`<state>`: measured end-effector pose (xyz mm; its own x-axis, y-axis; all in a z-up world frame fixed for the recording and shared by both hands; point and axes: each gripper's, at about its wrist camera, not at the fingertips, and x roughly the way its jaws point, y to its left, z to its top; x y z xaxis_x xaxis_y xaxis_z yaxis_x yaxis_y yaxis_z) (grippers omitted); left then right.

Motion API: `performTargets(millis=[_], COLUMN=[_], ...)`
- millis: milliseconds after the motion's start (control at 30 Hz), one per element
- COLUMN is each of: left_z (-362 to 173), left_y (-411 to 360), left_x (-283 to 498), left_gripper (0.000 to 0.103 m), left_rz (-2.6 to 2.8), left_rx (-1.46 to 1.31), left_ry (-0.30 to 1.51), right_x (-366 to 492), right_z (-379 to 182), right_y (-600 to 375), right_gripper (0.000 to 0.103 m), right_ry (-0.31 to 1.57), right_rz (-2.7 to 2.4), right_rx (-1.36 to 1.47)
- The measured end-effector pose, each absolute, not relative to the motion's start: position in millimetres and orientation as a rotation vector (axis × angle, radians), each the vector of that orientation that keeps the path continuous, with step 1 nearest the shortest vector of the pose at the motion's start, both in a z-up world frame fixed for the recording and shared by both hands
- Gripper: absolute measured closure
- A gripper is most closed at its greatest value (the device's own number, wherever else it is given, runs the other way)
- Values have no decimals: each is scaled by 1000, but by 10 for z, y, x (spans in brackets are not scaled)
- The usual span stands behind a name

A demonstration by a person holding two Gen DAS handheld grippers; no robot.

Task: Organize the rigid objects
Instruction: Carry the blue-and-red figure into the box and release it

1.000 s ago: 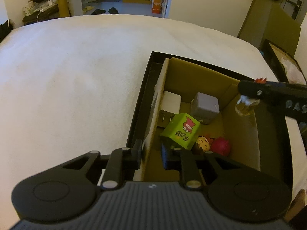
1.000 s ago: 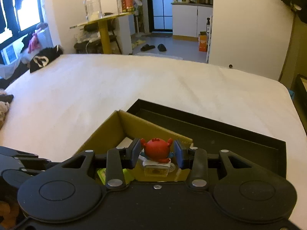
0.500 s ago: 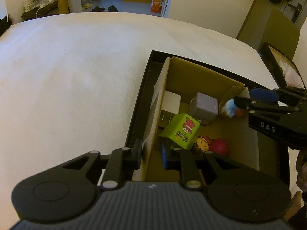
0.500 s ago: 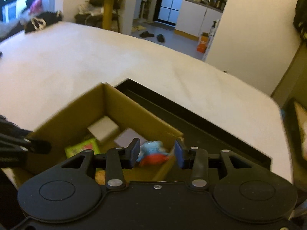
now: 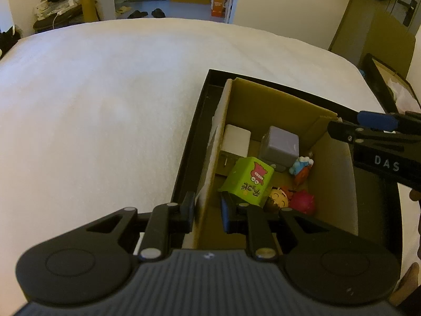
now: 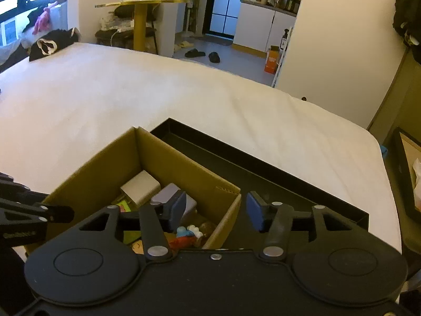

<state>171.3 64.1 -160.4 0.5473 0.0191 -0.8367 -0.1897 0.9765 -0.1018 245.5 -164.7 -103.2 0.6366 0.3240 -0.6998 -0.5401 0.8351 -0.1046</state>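
Observation:
An open cardboard box [image 5: 276, 100] stands in a black tray [image 5: 193, 142] on a white bed. My left gripper [image 5: 208, 209] is shut on the box's left wall. Inside lie a white charger [image 5: 236, 139], a grey cube [image 5: 281, 146], a green printed cube [image 5: 247, 181], a yellow-faced figure [image 5: 276, 200] and a pink toy [image 5: 302, 201]. A small red and blue toy [image 5: 301, 167] lies loose beside the grey cube. My right gripper [image 6: 217, 210] hovers over the box's right corner; its jaws are opening with nothing between them, the toy [image 6: 188, 233] below them.
The white bed [image 5: 105, 105] stretches left and far of the tray. A second black tray with a box [image 5: 389, 87] sits off the bed's right side. Beyond the bed are a yellow side table [image 6: 142, 13] and slippers [image 6: 202, 54] on the floor.
The right gripper carried the red and blue toy down over the box, and its jaws spread. The toy now lies in the box by the grey cube. The left gripper kept still.

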Motion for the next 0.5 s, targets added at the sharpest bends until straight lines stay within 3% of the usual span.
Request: performTargets(millis=[500], left_z=[-1527], left_y=[533], left_x=[1781], left_gripper=[83], left_rz=[135], left_rx=[-162], left_ry=[994], right_x=[2618], right_z=[-967], right_y=[-2012], right_gripper=[49], right_ry=[759], right_rz=[474], right_rx=[-142])
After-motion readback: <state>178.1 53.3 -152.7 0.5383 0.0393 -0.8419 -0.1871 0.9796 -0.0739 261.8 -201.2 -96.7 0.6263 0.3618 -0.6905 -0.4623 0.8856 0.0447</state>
